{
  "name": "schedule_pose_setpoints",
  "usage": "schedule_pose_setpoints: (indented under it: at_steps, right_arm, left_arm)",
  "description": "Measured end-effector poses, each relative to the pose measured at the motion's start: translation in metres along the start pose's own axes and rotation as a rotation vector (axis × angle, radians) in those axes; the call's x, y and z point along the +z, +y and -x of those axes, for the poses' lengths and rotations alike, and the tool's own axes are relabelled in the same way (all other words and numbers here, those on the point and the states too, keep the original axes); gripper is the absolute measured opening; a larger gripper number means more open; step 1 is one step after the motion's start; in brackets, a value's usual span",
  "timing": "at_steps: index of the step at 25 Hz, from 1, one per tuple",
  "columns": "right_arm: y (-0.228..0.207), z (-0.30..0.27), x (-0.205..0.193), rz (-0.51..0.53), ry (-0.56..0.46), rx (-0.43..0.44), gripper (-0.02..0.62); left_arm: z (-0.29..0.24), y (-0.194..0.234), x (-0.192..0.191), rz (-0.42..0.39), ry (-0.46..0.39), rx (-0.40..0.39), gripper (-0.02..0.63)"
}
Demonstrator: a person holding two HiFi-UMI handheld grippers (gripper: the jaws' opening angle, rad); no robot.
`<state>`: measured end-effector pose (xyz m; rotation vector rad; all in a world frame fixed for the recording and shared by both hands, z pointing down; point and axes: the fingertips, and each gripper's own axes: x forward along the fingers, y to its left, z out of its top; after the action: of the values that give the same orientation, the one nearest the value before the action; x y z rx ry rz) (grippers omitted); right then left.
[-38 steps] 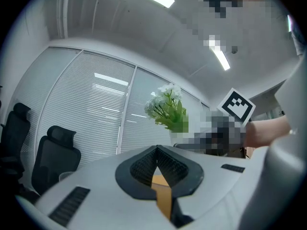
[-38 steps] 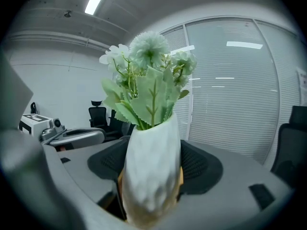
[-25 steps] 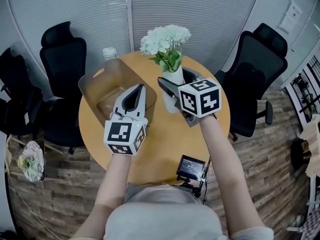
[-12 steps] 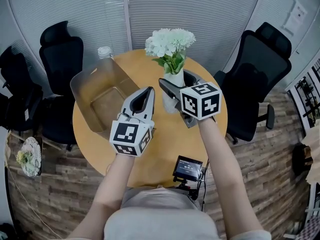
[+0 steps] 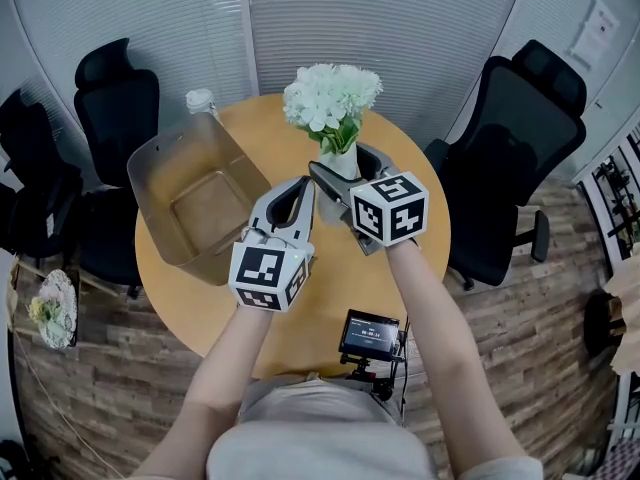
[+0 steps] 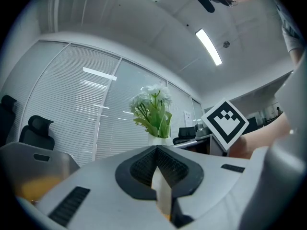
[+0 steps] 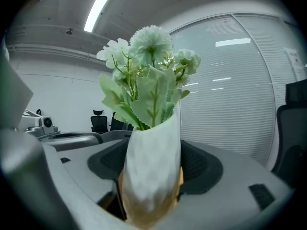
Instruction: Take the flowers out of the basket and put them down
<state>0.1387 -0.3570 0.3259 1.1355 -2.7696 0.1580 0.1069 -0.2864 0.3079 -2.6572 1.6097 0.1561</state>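
White flowers (image 5: 330,96) with green leaves stand in a white vase (image 5: 338,166), and my right gripper (image 5: 342,164) is shut on the vase's body. In the right gripper view the vase (image 7: 152,171) fills the gap between both pads, low over the round wooden table (image 5: 330,288). Whether its base touches the top is hidden. My left gripper (image 5: 303,184) is shut and empty, just left of the vase. From the left gripper view, the flowers (image 6: 152,102) rise past its closed jaws. The empty translucent tan basket (image 5: 160,158) sits on the table's left side.
A white-capped bottle (image 5: 200,101) stands behind the basket. A small screen on a stand (image 5: 368,333) sits at the table's near edge. Black office chairs (image 5: 520,118) ring the table on both sides, with blinds along the wall behind.
The right gripper has carried the vase and flowers downward toward the tabletop. The left gripper has moved right and down, from over the basket to beside the vase.
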Motion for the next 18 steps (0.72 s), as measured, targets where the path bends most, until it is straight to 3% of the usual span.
schedule_pose_setpoints:
  at_steps: [13, 18]
  right_arm:
    - [-0.027, -0.009, -0.046, 0.033, -0.053, -0.042, 0.350]
    - [-0.036, -0.013, -0.066, 0.053, -0.069, -0.049, 0.350]
  left_arm:
    - [-0.020, -0.005, -0.041, -0.028, 0.040, 0.013, 0.005]
    - [-0.021, -0.004, -0.055, -0.069, 0.016, 0.020, 0.005]
